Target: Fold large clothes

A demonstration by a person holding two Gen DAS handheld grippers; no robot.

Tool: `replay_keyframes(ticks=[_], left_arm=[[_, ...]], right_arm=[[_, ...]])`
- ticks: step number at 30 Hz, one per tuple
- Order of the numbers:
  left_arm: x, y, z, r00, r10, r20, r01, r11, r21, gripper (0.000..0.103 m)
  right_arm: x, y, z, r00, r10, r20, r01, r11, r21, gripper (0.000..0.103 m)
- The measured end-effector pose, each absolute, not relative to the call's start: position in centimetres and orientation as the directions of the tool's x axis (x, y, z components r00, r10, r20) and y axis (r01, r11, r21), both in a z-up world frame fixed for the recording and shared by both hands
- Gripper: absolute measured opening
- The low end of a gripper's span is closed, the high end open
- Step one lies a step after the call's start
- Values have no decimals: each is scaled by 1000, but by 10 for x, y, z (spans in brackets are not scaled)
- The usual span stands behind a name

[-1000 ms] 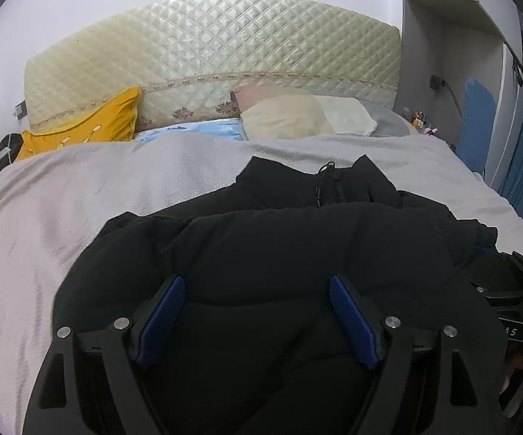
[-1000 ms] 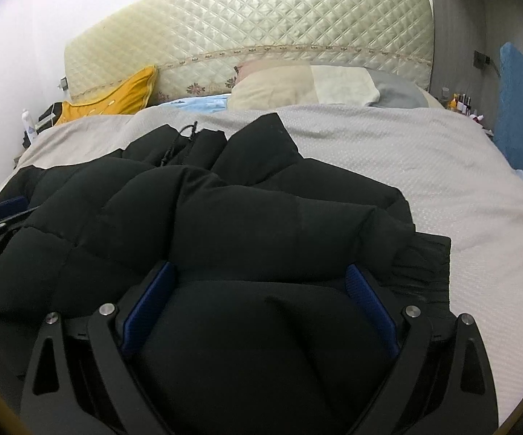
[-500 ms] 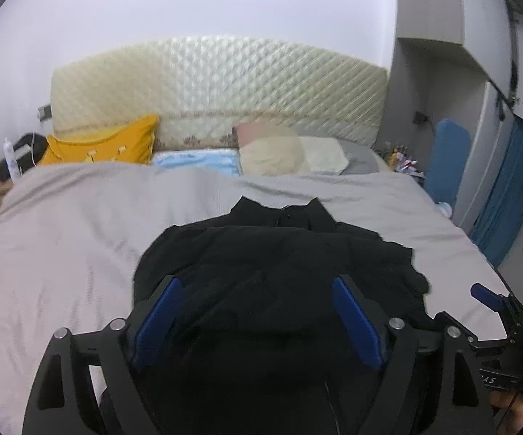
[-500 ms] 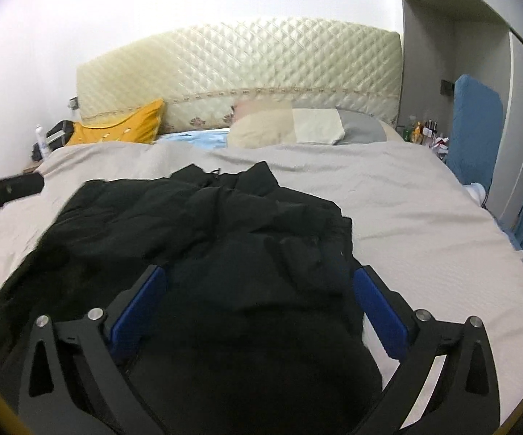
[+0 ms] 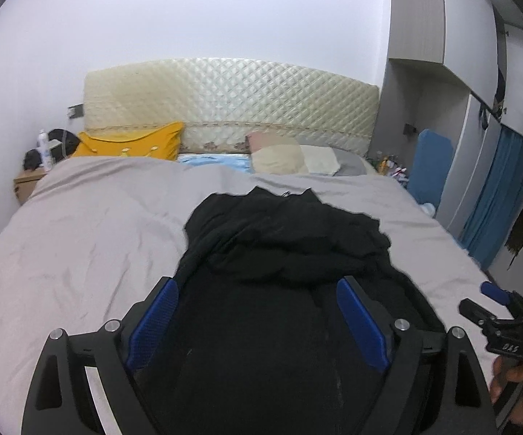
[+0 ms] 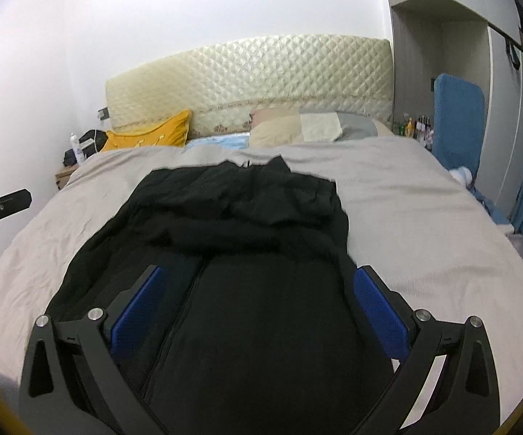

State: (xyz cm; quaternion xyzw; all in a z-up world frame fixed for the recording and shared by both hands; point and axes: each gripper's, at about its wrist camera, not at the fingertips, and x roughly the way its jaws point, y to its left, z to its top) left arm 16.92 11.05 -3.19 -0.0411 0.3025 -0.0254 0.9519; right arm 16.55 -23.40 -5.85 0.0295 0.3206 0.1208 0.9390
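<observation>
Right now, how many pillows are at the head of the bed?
3 visible: a yellow pillow on the left, a beige pillow right of centre, and a grey-and-cream pillow beside it. Others may be hidden.

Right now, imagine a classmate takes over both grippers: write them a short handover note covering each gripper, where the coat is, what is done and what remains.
Left gripper: open, holding nothing, above the near part of the black jacket.
Right gripper: open, holding nothing, over the same jacket.
The jacket lies on the grey bedspread, collar toward the headboard, front zip line visible near the right gripper.
Done: the upper part looks bunched, with fabric gathered across the chest; whether the sleeves are folded in cannot be told.
Left: probably smooth it, then fold the hem up toward the collar.
</observation>
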Motion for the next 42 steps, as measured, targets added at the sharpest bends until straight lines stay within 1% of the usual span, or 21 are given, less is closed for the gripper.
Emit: replay_keyframes(ticks=[3, 6, 8, 12, 15, 17, 20, 23, 28, 31, 33, 36, 38, 40, 42], left_arm=[[145, 109, -41, 805, -74, -588, 36, 996, -77, 89], [132, 108, -52, 790, -87, -607, 43, 995, -87, 89], [126, 109, -63, 773, -117, -623, 61, 992, -110, 89], [127, 113, -86, 740, -137, -659, 56, 988, -142, 89], [135, 121, -106, 705, -123, -698, 19, 988, -154, 89], [140, 128, -117, 686, -140, -714, 10, 983, -183, 89], [145, 141, -131, 666, -144, -732, -13, 979, -205, 89], [150, 155, -141, 651, -134, -747, -43, 976, -213, 89], [156, 185, -158, 614, -165, -772, -84, 959, -272, 89], [158, 195, -166, 592, -133, -795, -123, 960, -252, 89], [161, 204, -174, 566, -143, -812, -147, 952, -269, 89], [163, 213, -181, 547, -143, -825, -175, 944, -280, 89], [164, 218, -185, 535, -123, -836, -190, 946, -261, 89], [165, 224, -193, 508, -100, -856, -228, 942, -246, 89], [166, 232, -201, 480, -108, -871, -264, 929, -260, 89]], right_arm=[[148, -237, -66, 743, 253, -620, -215, 967, 136, 103], [132, -243, -75, 727, 259, -636, -221, 965, 141, 103], [125, -248, -80, 719, 270, -640, -222, 962, 157, 103], [114, -257, -99, 684, 245, -688, -178, 970, 168, 103], [114, -260, -107, 658, 250, -710, -178, 968, 176, 103], [115, -264, -114, 646, 248, -722, -166, 969, 184, 103], [123, -272, -126, 612, 266, -745, -141, 963, 228, 103], [130, -283, -140, 581, 285, -762, -94, 954, 285, 103], [133, -303, -156, 548, 281, -788, 18, 938, 347, 103], [134, -312, -162, 542, 241, -805, 77, 940, 333, 103], [136, -318, -166, 534, 224, -816, 114, 937, 332, 103], [138, -334, -171, 523, 250, -815, 183, 901, 393, 103], [139, -342, -173, 519, 260, -814, 209, 885, 416, 103], [141, -349, -177, 510, 254, -822, 238, 876, 419, 103], [143, -354, -184, 488, 238, -839, 271, 873, 406, 103]])
